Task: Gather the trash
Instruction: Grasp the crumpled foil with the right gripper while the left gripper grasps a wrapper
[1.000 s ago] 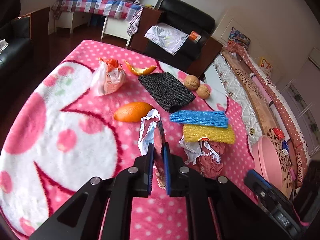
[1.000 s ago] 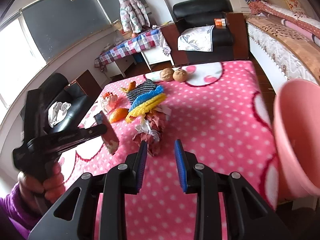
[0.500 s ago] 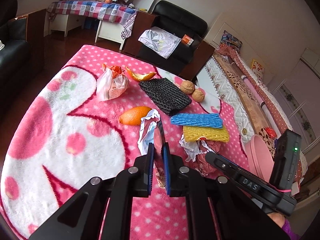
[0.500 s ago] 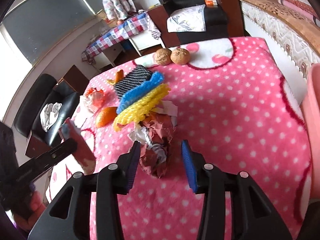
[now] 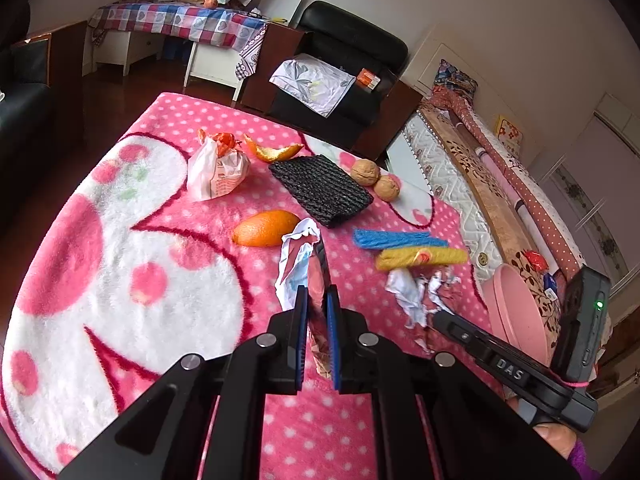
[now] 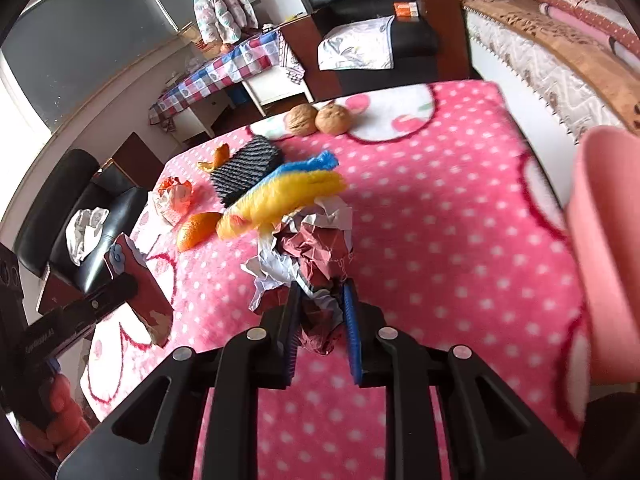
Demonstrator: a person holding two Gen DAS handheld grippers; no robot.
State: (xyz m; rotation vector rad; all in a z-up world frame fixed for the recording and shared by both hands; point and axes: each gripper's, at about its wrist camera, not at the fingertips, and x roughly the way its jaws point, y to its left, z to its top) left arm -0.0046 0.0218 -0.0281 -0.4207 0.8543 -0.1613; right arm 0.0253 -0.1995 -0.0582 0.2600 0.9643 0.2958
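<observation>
Pink polka-dot fleece blanket (image 6: 440,216) under both grippers; left gripper (image 5: 317,340) clamped on flat red wrapper (image 5: 318,312); right gripper (image 6: 322,332) closing around crumpled maroon-white paper wad (image 6: 316,252) between its fingers

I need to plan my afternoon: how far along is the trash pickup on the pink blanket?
Early. Nothing visibly binned yet. In hand: left gripper holds a flat red wrapper; right gripper is closing on crumpled maroon paper. Left: orange peels, foam nets, white bag.

Both wrist cams look steeply down, close over shared pink blanket (image 5: 160,280).
</observation>
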